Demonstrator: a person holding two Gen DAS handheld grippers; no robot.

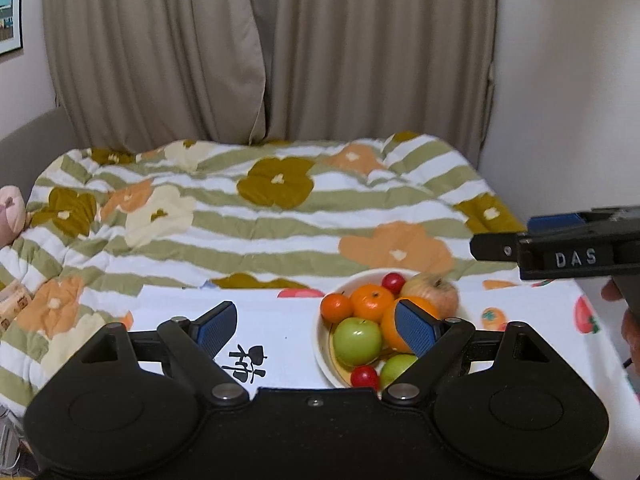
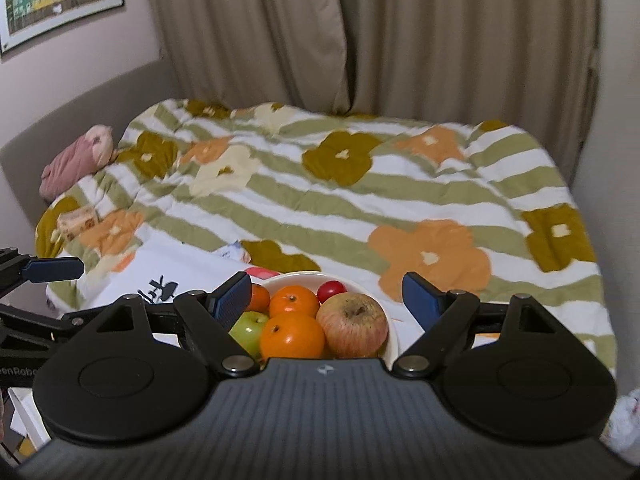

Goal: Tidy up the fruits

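- Left wrist view: a white table (image 1: 280, 312) carries the fruit bowl (image 1: 322, 344), beside a floral-quilted bed (image 1: 240, 216) and beige curtains (image 1: 280, 48).
- Left claw (image 1: 316, 330) and right claw (image 2: 326, 300) hover above, both spread, empty.

Both wrist cameras are looking forward and down, close over the fruit bowl (image 1: 325, 364) (image 2: 394, 340), sharing it, the floral quilt (image 1: 256, 216) (image 2: 360, 200) and curtains (image 1: 280, 48) (image 2: 400, 32) beyond
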